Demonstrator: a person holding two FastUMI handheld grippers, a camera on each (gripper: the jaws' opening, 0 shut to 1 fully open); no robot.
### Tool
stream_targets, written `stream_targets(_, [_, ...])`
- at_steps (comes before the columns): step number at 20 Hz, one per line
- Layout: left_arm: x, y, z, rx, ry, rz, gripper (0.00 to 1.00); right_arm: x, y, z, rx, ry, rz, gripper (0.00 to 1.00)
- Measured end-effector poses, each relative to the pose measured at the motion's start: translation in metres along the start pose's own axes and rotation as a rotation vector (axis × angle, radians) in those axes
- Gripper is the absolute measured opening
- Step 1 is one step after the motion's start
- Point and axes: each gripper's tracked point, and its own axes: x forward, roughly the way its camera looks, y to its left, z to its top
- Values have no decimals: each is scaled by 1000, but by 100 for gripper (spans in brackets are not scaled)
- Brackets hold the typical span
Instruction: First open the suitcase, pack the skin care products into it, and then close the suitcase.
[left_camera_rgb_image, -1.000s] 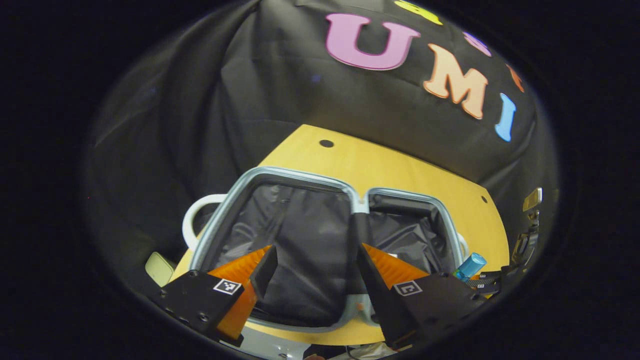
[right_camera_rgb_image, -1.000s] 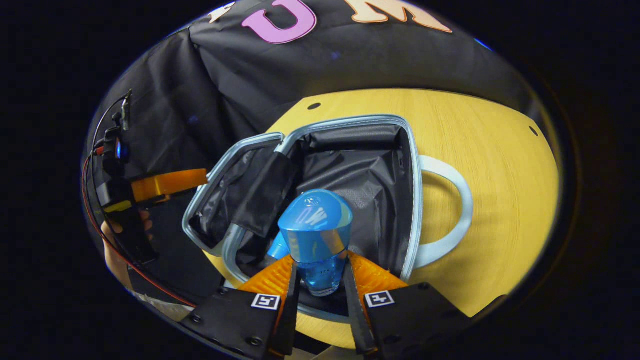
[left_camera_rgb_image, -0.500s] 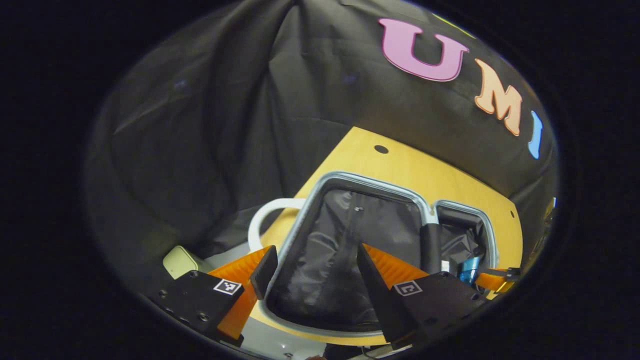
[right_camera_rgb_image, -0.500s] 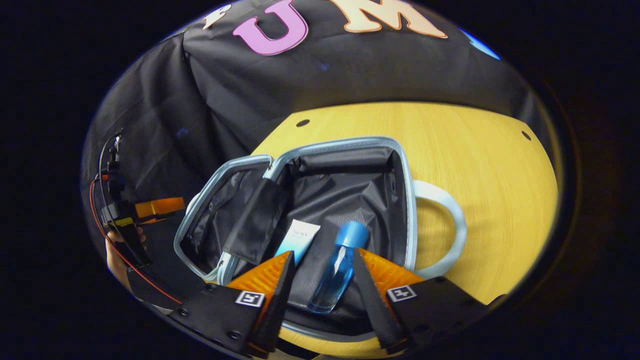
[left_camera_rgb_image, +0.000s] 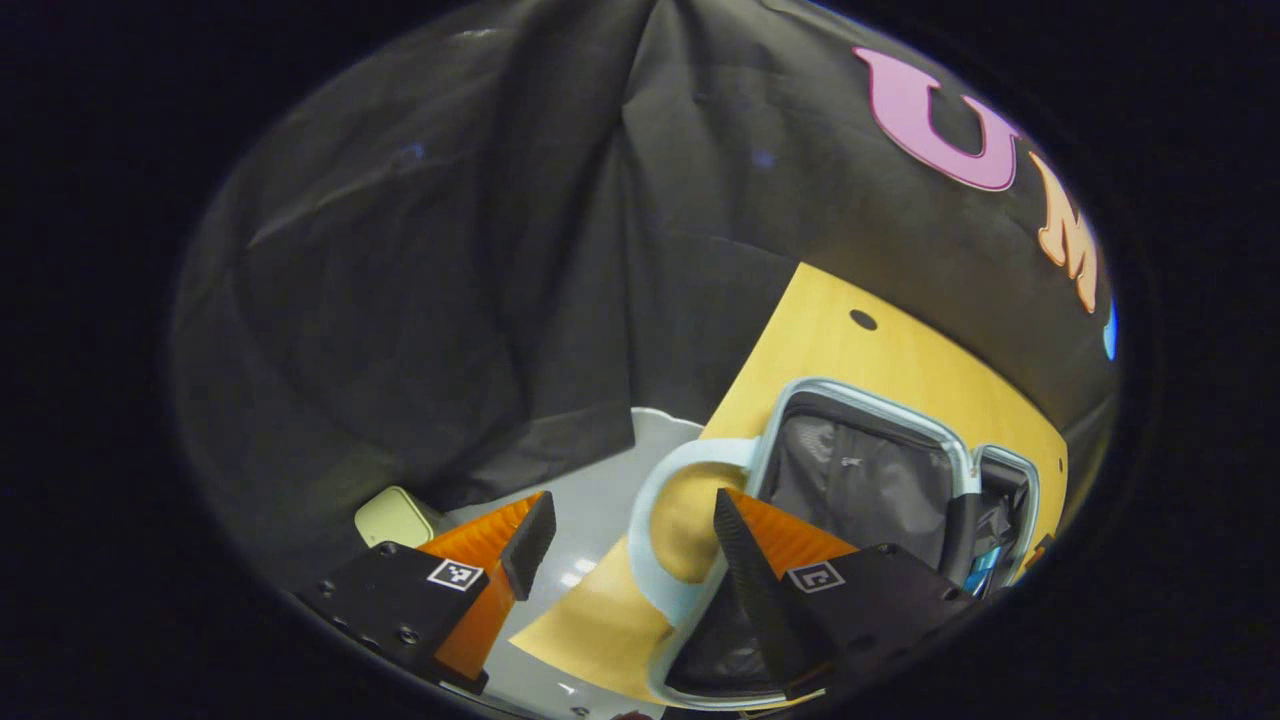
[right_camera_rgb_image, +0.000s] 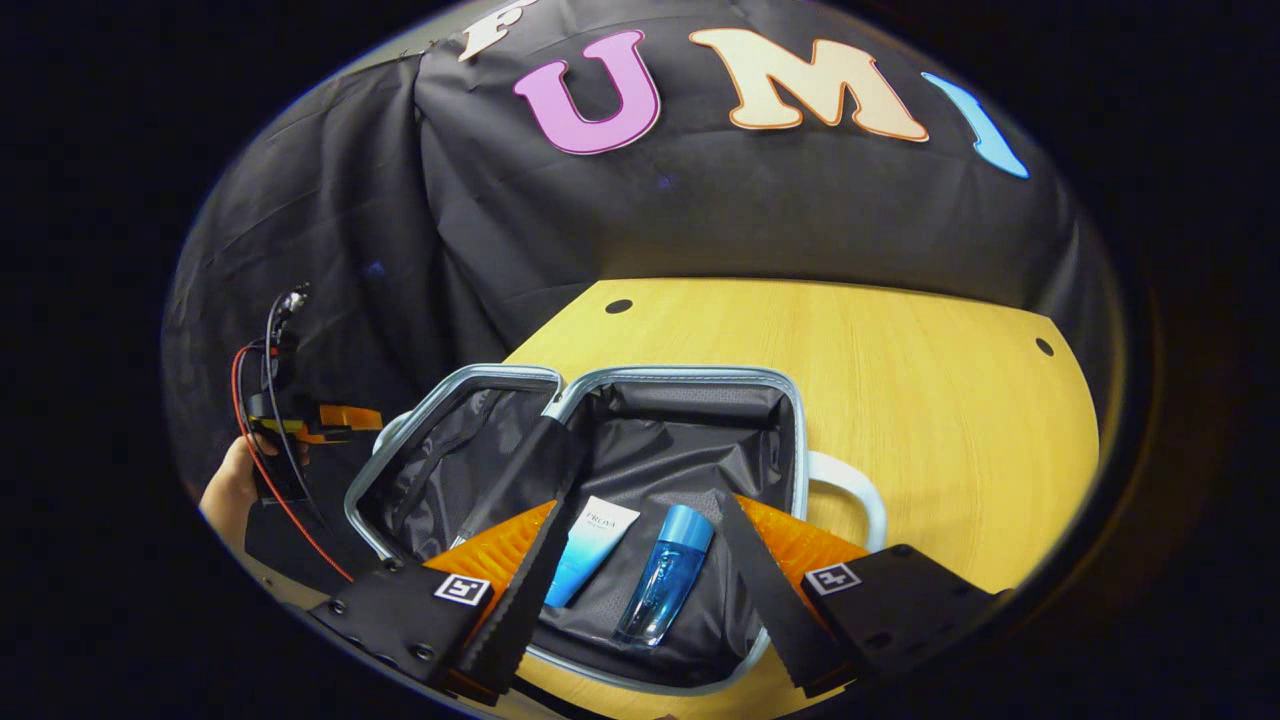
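The suitcase (right_camera_rgb_image: 700, 420) lies open on the wooden table (right_camera_rgb_image: 900, 380), near its front edge. A blue bottle (right_camera_rgb_image: 663, 575) and a white-and-blue tube (right_camera_rgb_image: 590, 552) rest side by side on its black lining. The right gripper (right_camera_rgb_image: 635, 590) hangs above them, jaws apart and empty. The left gripper (left_camera_rgb_image: 620, 540) is also spread wide, holding nothing, over the suitcase's pale handle (left_camera_rgb_image: 650, 500) at the table's left edge.

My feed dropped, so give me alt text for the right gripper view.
The open right gripper hovers over an open suitcase on a wooden table. A blue bottle and a tube lie inside.
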Motion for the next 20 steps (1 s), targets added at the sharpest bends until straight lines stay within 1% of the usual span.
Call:
stream_targets(2, [16, 5, -9, 1, 43, 14, 94, -2, -4, 2, 11, -1, -16, 98])
stream_targets(4, [27, 8, -18, -1, 83, 11, 93, -5, -8, 7, 23, -11, -32, 98])
stream_targets(6, [32, 16, -22, -2, 121, 10, 92, -8, -14, 10, 32, -24, -46, 98])
stream_targets(7, [35, 19, -23, -3, 129, 15, 88, -10, -15, 12, 40, -30, -50, 98])
stream_targets(8, [37, 17, -23, -10, 139, 4, 83, -11, -16, 15, 43, -38, -53, 98])
stream_targets(9, [38, 10, -25, -16, 143, -12, 71, -13, -18, 16, 41, -43, -55, 98])
stream_targets(11, [46, -5, -31, -14, 159, -46, 43, -17, -21, 18, 30, -56, -56, 98])
stream_targets(12, [45, -9, -33, -9, 175, -46, 33, -19, -23, 19, 24, -62, -58, 98])
stream_targets(13, [46, -8, -33, 7, 186, -34, 12, -22, -26, 19, 18, -69, -62, 98])
stream_targets(14, [45, -8, -31, 15, 186, -26, 12, -25, -29, 20, 16, -78, -66, 98])
stream_targets(16, [37, -14, -22, 13, 156, -30, 7, -33, -33, 22, 14, -97, -59, 98])
stream_targets(17, [29, -17, -16, 4, 130, -29, 3, -37, -36, 21, 9, -100, -55, 98])
stream_targets(18, [19, -20, -8, 7, 96, -24, 2, -40, -39, 23, 2, -105, -50, 98])
stream_targets(20, [-2, -19, 12, 48, 14, -9, 1, -46, -46, 31, -17, -129, -42, 98])
